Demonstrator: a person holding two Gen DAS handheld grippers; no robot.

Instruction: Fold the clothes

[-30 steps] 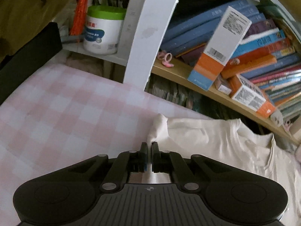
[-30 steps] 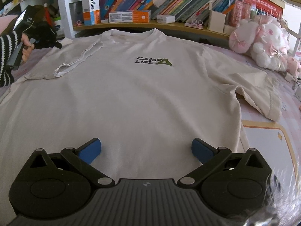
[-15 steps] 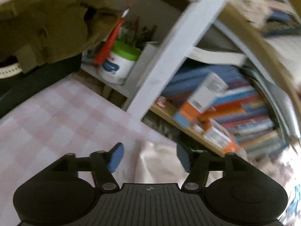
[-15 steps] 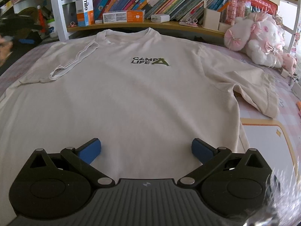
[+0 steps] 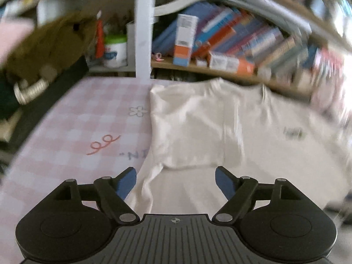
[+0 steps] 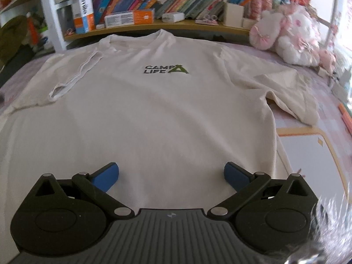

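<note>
Clearly, in the left wrist view, the left tool has its jaws wide apart and holds nothing. It hangs over the side edge of the cream T-shirt, which lies on a pink checked sheet. One sleeve is already folded inward onto the body of the shirt. This view is blurred, so fine details cannot be told. Behind the sheet stands a white shelf post, with books and a green-lidded jar on the shelves.

In the right wrist view, the right tool is also wide open and empty, above the lower part of the T-shirt. The shirt lies flat with its front up, and the printed logo shows. The other sleeve is spread out to the side. So the folding seems only just begun: one sleeve is done, and the second sleeve and the body are left. Pink plush toys sit by the bookshelf behind.
</note>
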